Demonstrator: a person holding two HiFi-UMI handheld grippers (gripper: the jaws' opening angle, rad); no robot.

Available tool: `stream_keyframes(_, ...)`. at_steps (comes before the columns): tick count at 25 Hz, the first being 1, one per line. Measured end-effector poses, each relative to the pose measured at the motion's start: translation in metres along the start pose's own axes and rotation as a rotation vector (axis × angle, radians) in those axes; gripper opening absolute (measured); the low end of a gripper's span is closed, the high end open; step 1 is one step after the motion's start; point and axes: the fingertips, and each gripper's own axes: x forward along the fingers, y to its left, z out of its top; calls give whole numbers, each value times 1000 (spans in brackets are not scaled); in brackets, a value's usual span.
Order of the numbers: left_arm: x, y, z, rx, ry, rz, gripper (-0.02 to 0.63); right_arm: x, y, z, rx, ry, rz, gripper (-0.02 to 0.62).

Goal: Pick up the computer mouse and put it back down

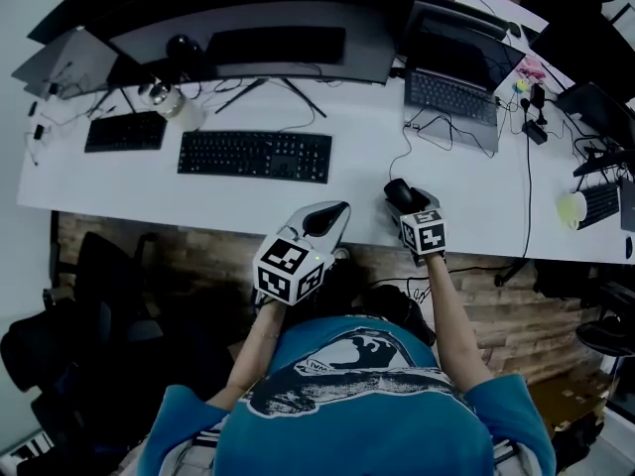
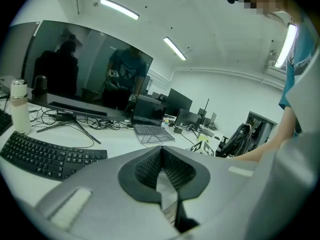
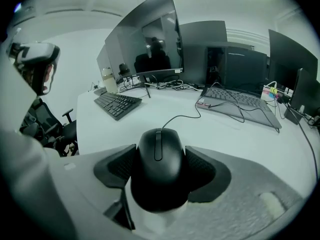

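A black, rounded plastic computer mouse is held between the jaws of the right gripper. Its flanks are pinched on both sides by the dark ribbed pads, and its scroll wheel is turned away from the gripper. Whether it is rested on the white desk top or raised just clear of it cannot be told (its underside is hidden by its own body). Its thin black cable is seen running ahead of the jaws toward an open grey laptop, ahead and to their right. A black full-size keyboard is placed ahead and to their left. The jaws of the left gripper are pressed together at their tips, with nothing caught between them. The keyboard is seen to their left and the laptop beyond them.
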Motion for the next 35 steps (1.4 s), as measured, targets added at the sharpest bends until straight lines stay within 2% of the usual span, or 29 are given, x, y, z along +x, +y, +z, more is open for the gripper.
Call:
stream_keyframes(9, 18, -14, 1, 19, 22, -67, 14, -69, 4, 59, 35, -202, -12, 305)
stream_keyframes(15, 38, -34, -1, 34, 49, -123, 14, -127, 1, 80, 29, -300, -29, 305)
stream_keyframes(26, 92, -91, 8, 58, 63, -172, 14, -230, -38, 77, 59, -411, -69, 305)
stream_keyframes(35, 136, -135, 10, 74, 76, -179, 14, -251, -79, 61, 56, -421, -46, 305)
